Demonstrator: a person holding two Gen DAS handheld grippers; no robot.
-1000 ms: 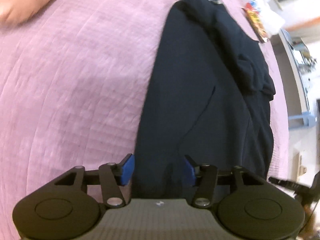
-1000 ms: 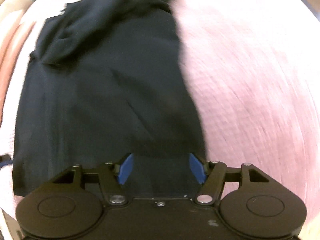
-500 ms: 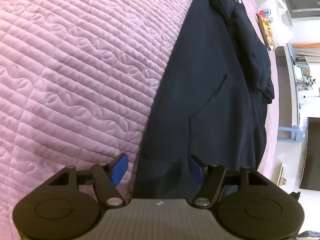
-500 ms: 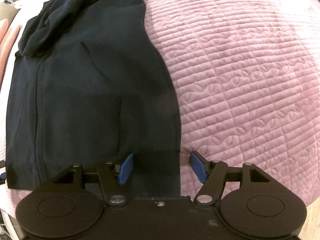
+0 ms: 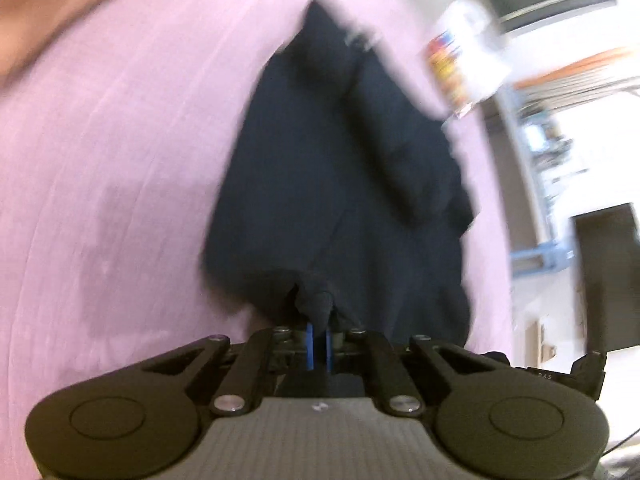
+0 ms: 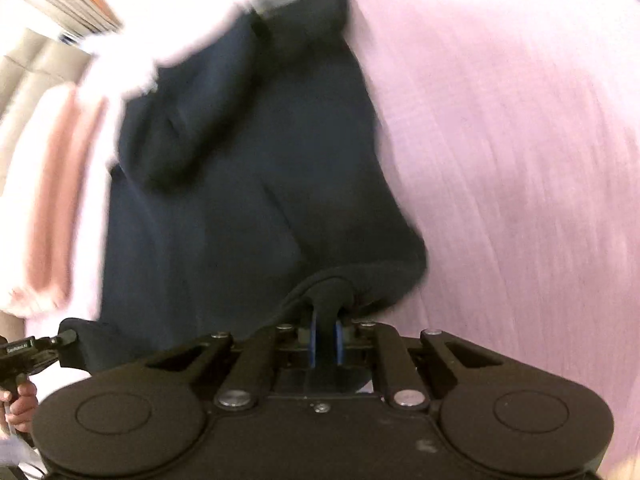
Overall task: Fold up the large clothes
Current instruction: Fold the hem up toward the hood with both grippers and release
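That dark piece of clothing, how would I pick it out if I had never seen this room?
Look for the wide pink quilted bedspread that fills the view. Lying along it is a long navy-blue fabric garment, its near hem pinched in the left claw and right claw. It is the only dark thing on that pale cover.

Both wrist views are smeared by motion blur: the pink bedspread (image 5: 120, 160) loses its quilted pattern to streaks, and the edges of the dark garment (image 5: 340, 200) are soft, while each tool's black body in the near foreground stays sharp. The room is brightly and evenly lit, with the far right of the left view and the far left of the right view blown out to white. Fisheye distortion bows the bed outward, and the corners go black.
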